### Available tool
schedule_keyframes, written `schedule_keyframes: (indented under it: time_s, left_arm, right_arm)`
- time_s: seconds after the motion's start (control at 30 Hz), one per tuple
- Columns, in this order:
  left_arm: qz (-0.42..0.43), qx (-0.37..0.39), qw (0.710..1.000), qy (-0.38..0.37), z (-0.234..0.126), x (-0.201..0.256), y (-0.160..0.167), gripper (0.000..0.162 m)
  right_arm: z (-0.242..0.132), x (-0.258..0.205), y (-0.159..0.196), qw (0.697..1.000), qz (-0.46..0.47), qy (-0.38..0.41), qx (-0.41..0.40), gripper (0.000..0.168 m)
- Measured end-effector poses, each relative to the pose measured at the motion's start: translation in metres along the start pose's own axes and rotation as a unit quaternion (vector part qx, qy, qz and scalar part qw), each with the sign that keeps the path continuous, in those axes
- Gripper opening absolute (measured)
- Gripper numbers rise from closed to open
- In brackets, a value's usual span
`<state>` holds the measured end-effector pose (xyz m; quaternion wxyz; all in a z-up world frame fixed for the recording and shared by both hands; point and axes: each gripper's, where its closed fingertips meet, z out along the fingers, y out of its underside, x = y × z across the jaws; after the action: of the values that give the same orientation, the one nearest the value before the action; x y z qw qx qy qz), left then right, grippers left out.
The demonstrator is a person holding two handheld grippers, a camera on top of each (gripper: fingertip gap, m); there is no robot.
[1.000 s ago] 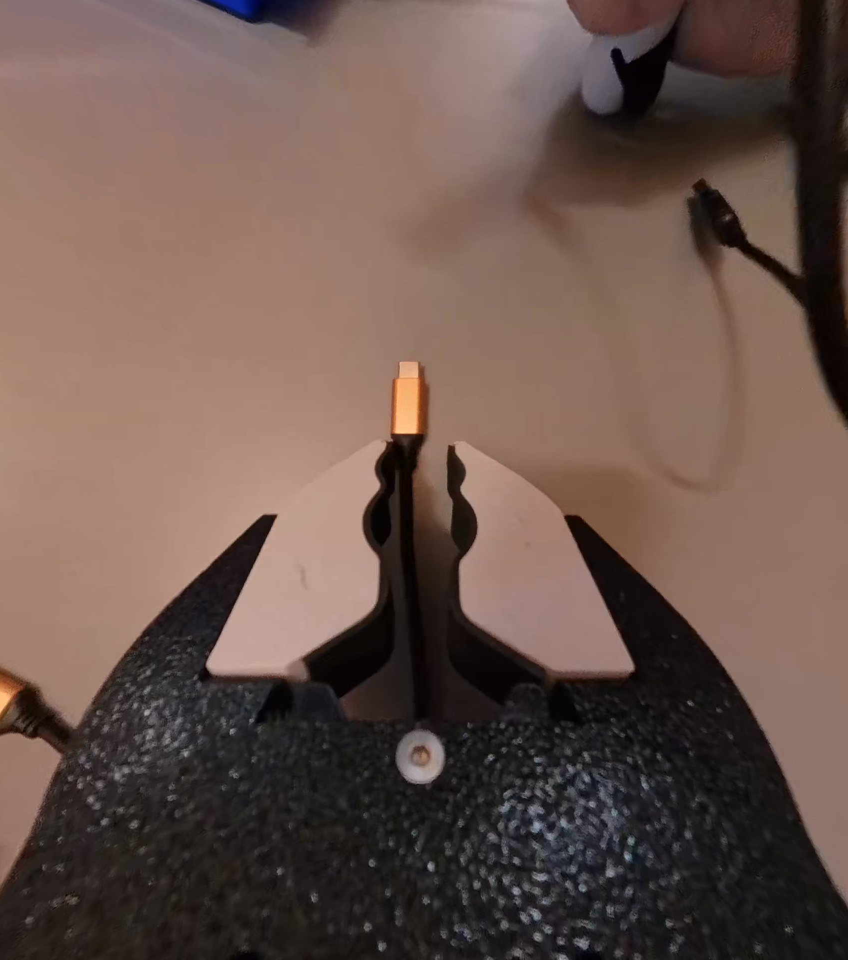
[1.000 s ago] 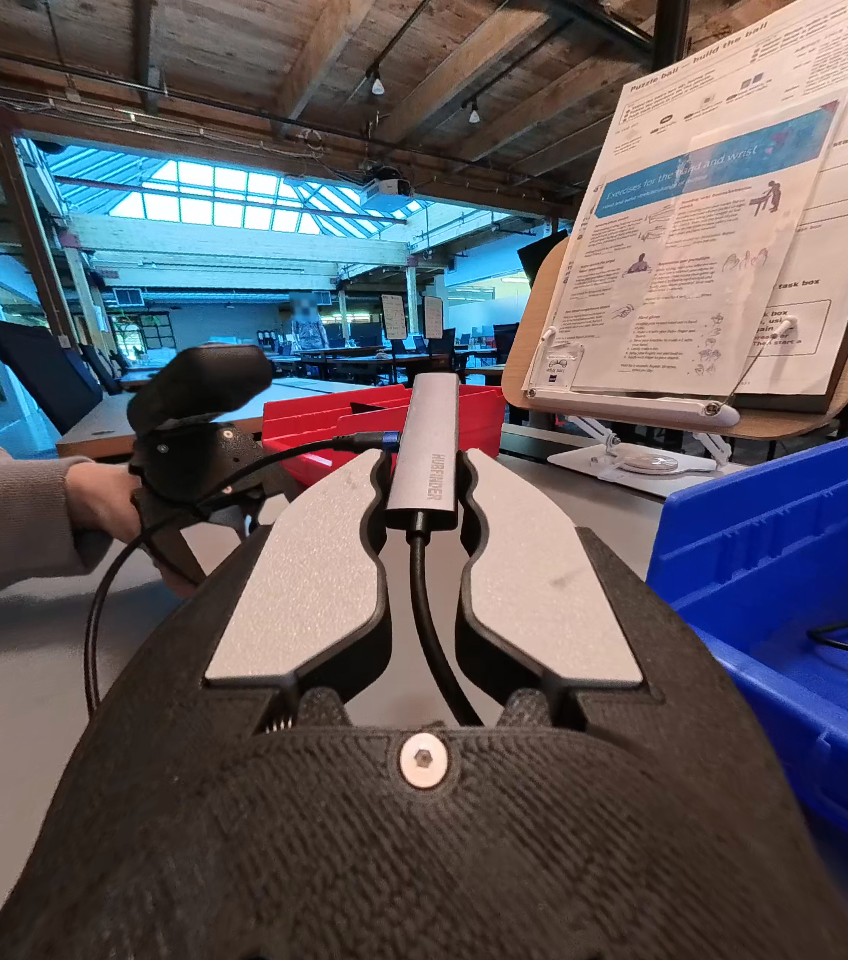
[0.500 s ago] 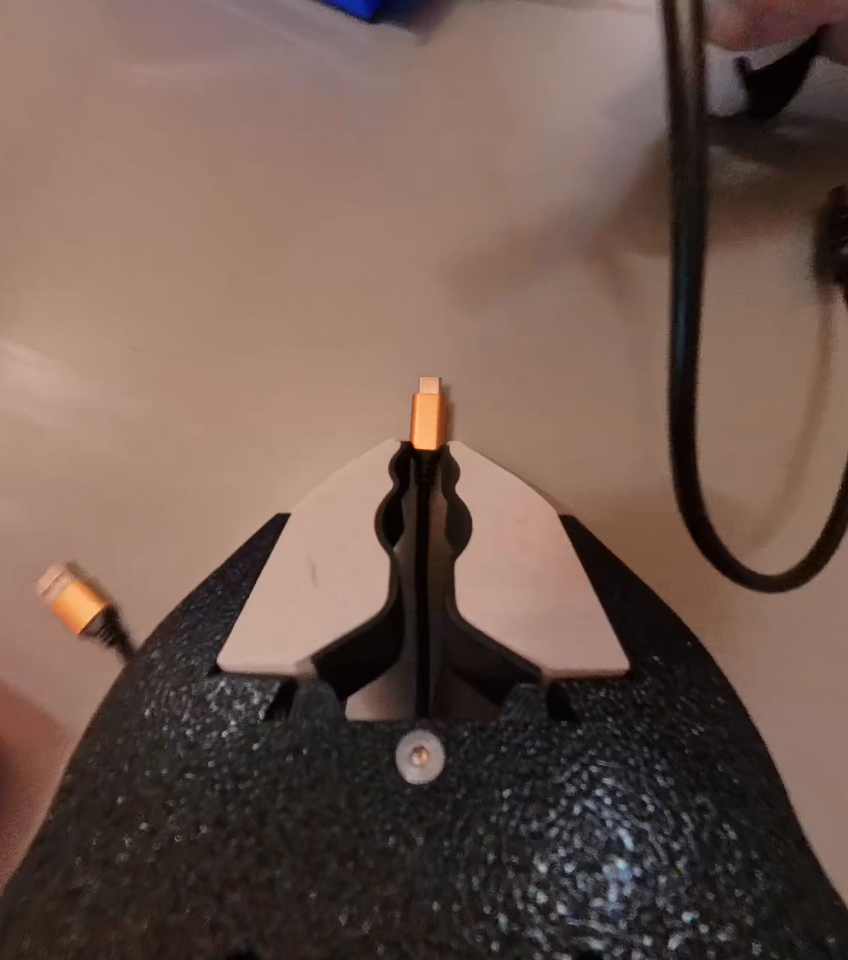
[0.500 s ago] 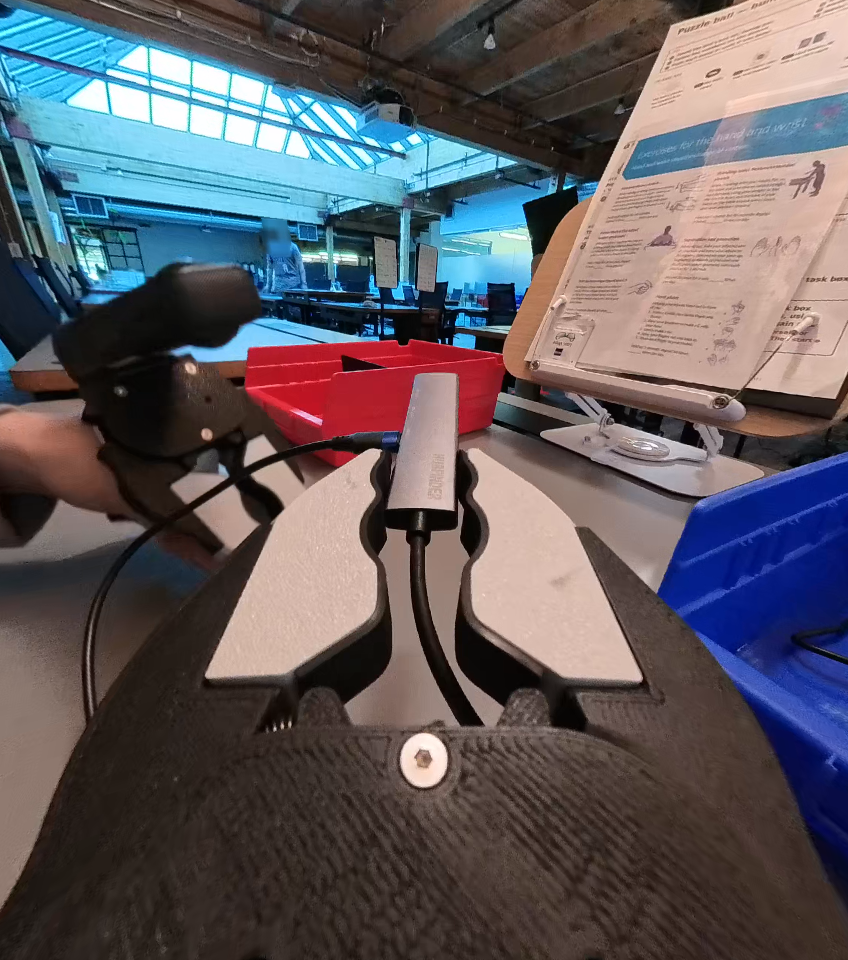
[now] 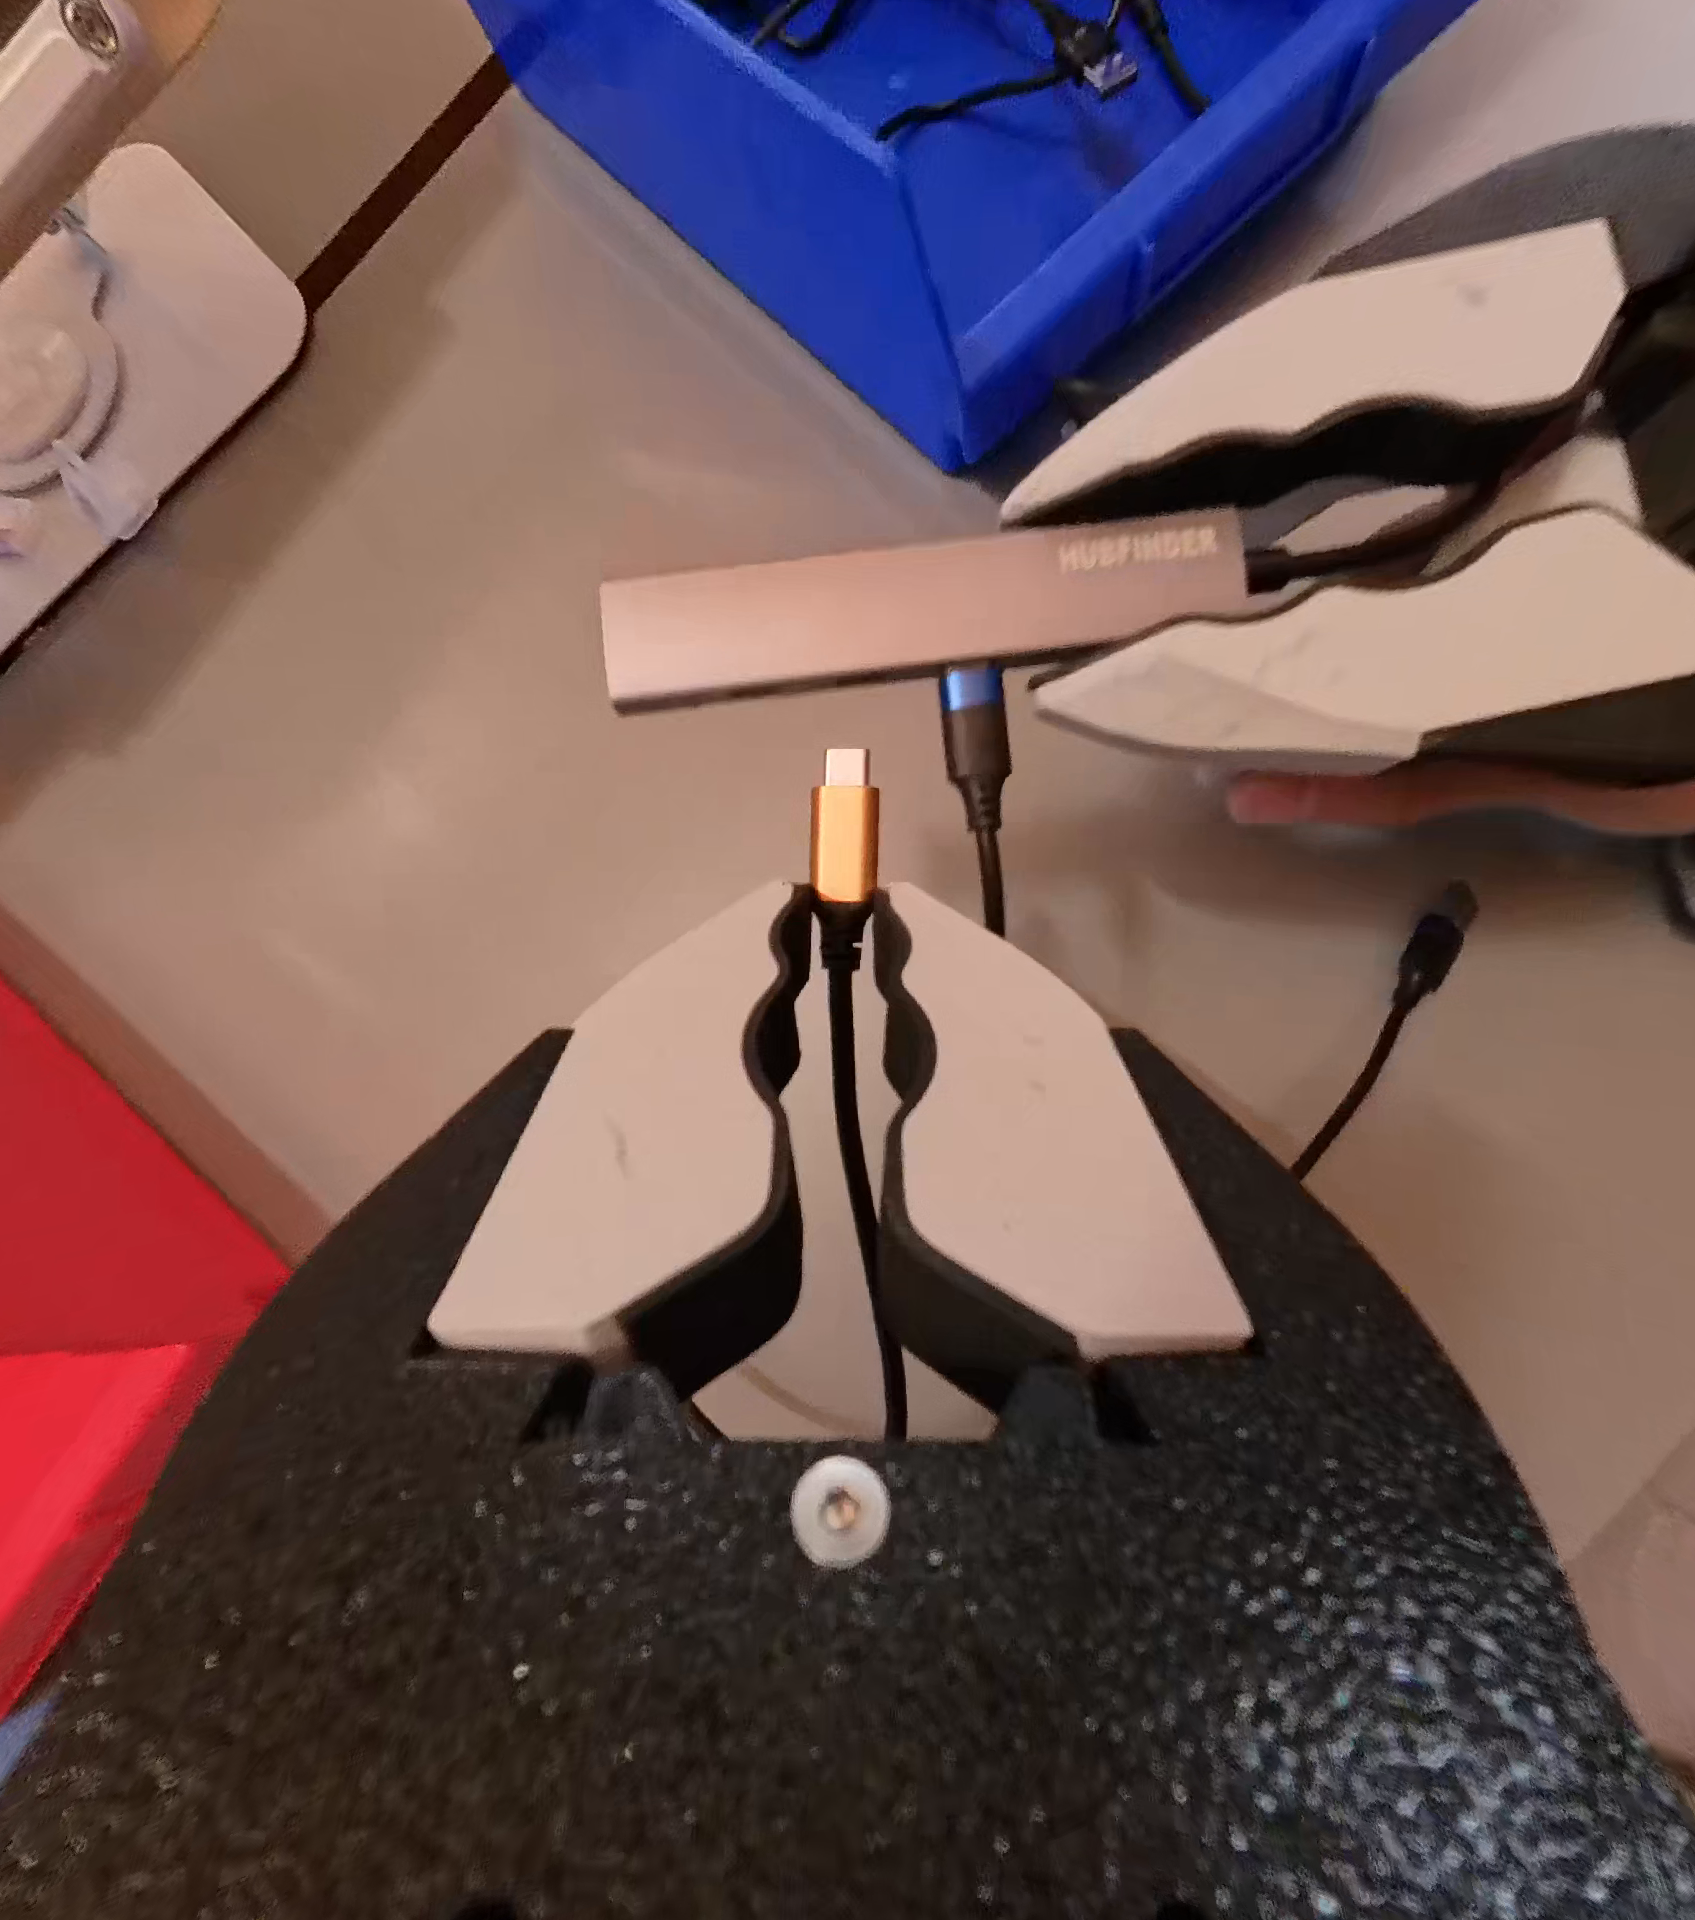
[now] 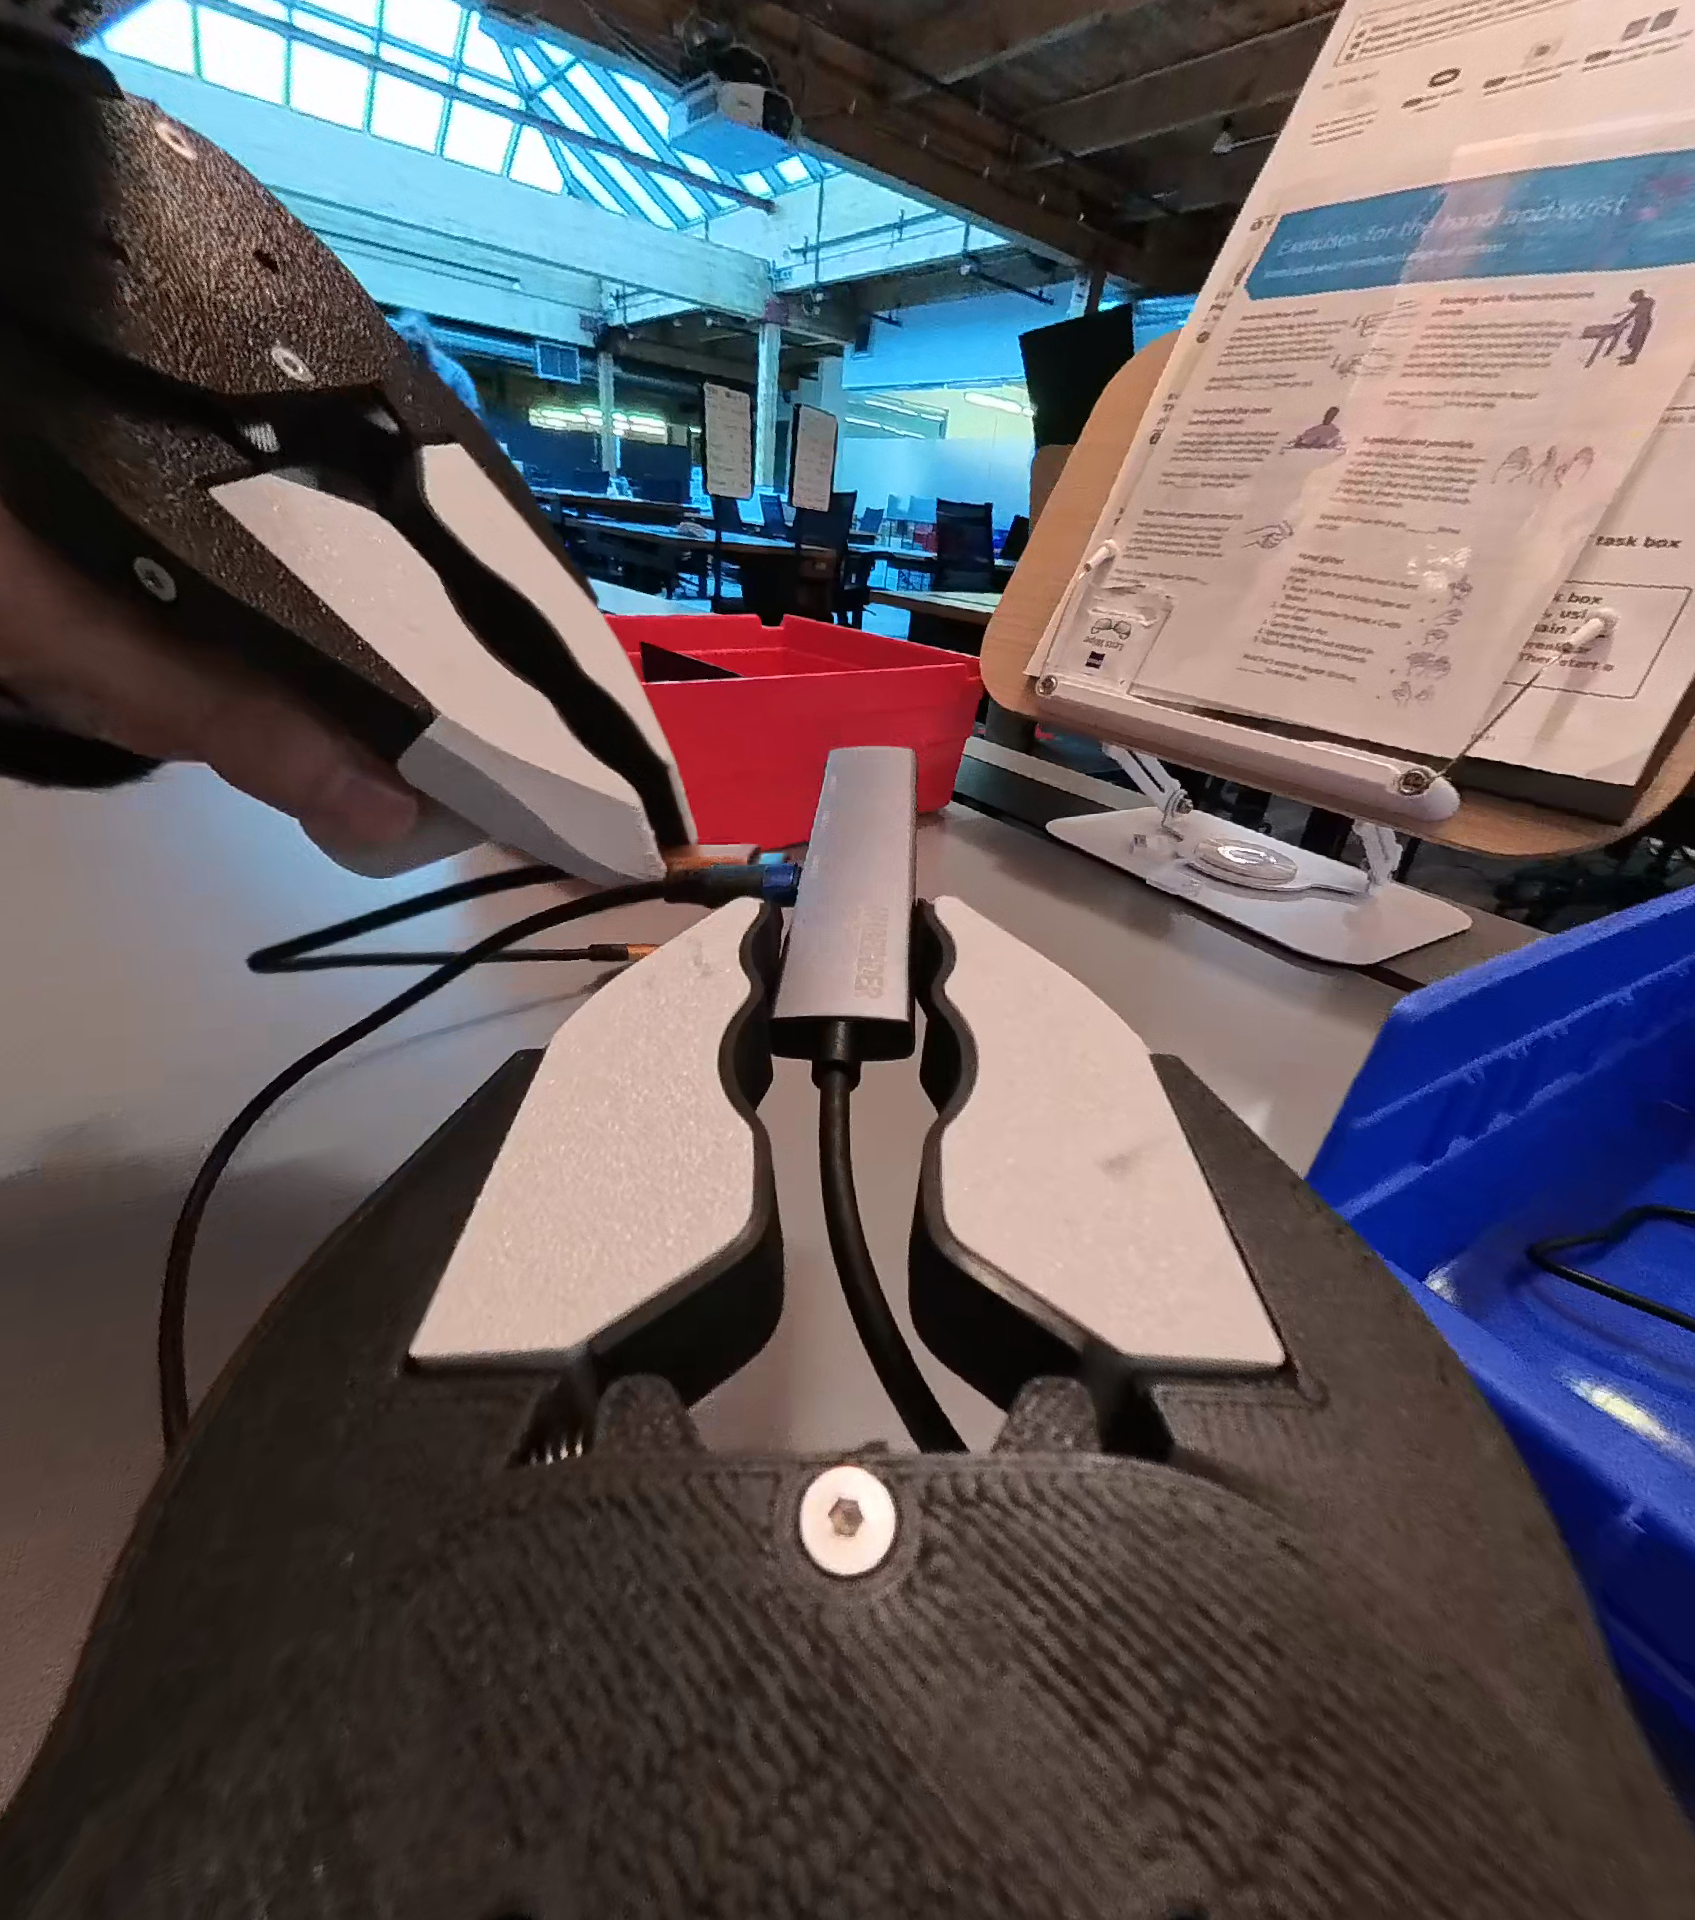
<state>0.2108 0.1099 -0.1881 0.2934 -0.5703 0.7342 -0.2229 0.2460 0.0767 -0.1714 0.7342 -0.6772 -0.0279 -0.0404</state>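
My left gripper (image 5: pixel 841 896) is shut on an orange-sleeved cable plug (image 5: pixel 845 840) whose metal tip points at the side of a grey hub (image 5: pixel 884 623), a short gap away. My right gripper (image 6: pixel 845 914) is shut on that grey hub (image 6: pixel 858 883) and holds it level above the table. A blue-collared black plug (image 5: pixel 973 727) sits in the hub's side, right of the orange plug. In the right wrist view the left gripper (image 6: pixel 661 852) comes in from the left, its tips beside the hub. In the left wrist view the right gripper (image 5: pixel 1040 603) enters from the right.
A blue bin (image 5: pixel 926 270) with black cables lies beyond the hub. A red bin (image 5: pixel 12 1247) is at my left. A white stand (image 6: pixel 1269 883) holds a board with printed sheets (image 6: pixel 1425 436). A loose black cable end (image 5: pixel 1435 935) lies on the grey table (image 5: pixel 386 727). There is about 6 cm between the tips of the two grippers.
My left gripper has swung up and toward the hub, so the orange plug now faces its side. The right gripper with the hub has come close to it.
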Motion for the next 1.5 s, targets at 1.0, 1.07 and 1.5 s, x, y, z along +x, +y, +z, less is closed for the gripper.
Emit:
schedule_keyframes:
  time_s: [1.0,1.07,1.5]
  left_arm:
    - [0.03,0.052,0.997,-0.057,0.015,-0.003,0.001,0.01]
    - [0.02,0.074,0.996,-0.056,0.012,-0.004,-0.002,0.01]
    - [-0.089,0.202,0.965,-0.144,-0.04,-0.09,0.05,0.048]
  right_arm:
    - [0.008,-0.011,0.01,0.998,-0.058,0.005,-0.037,0.026]
    - [0.008,-0.008,0.009,0.998,-0.055,0.013,-0.035,0.026]
    - [-0.009,0.0,-0.036,0.998,-0.046,0.013,0.034,0.025]
